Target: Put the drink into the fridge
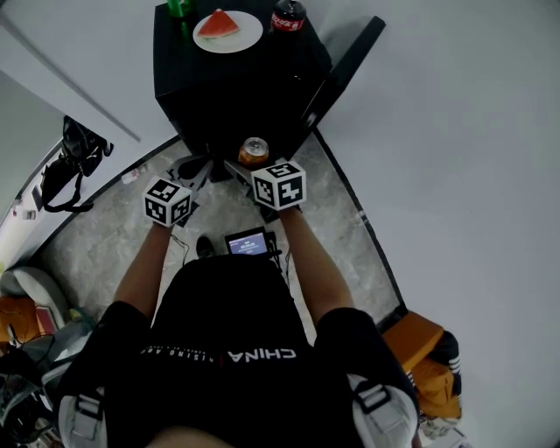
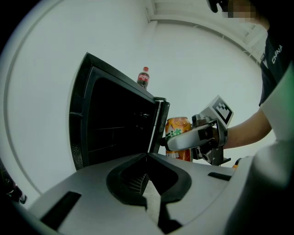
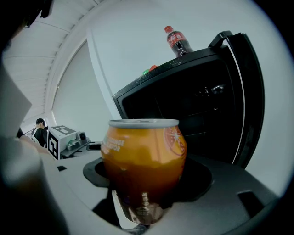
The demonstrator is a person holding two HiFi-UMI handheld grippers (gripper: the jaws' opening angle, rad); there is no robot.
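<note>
An orange drink can (image 1: pixel 254 150) (image 3: pixel 143 158) stands upright between the jaws of my right gripper (image 1: pixel 259 166) (image 3: pixel 142 195), which is shut on it. The can hangs just in front of the black mini fridge (image 1: pixel 229 83) (image 3: pixel 183 108). The fridge's door (image 1: pixel 346 66) (image 3: pixel 250 92) is swung open and the inside is dark. In the left gripper view the can (image 2: pixel 178 137) and the right gripper (image 2: pixel 195 140) show beside the door's edge (image 2: pixel 159 124). My left gripper (image 1: pixel 194 168) (image 2: pixel 147 176) is shut on nothing, low at the fridge's left front.
On the fridge top stand a cola bottle (image 1: pixel 288 15) (image 3: pixel 177 41), a plate (image 1: pixel 248 38) with a watermelon slice (image 1: pixel 218 24) and a green bottle (image 1: pixel 179 7). A black bag (image 1: pixel 74 162) lies at the left, an orange bag (image 1: pixel 420 350) at the right.
</note>
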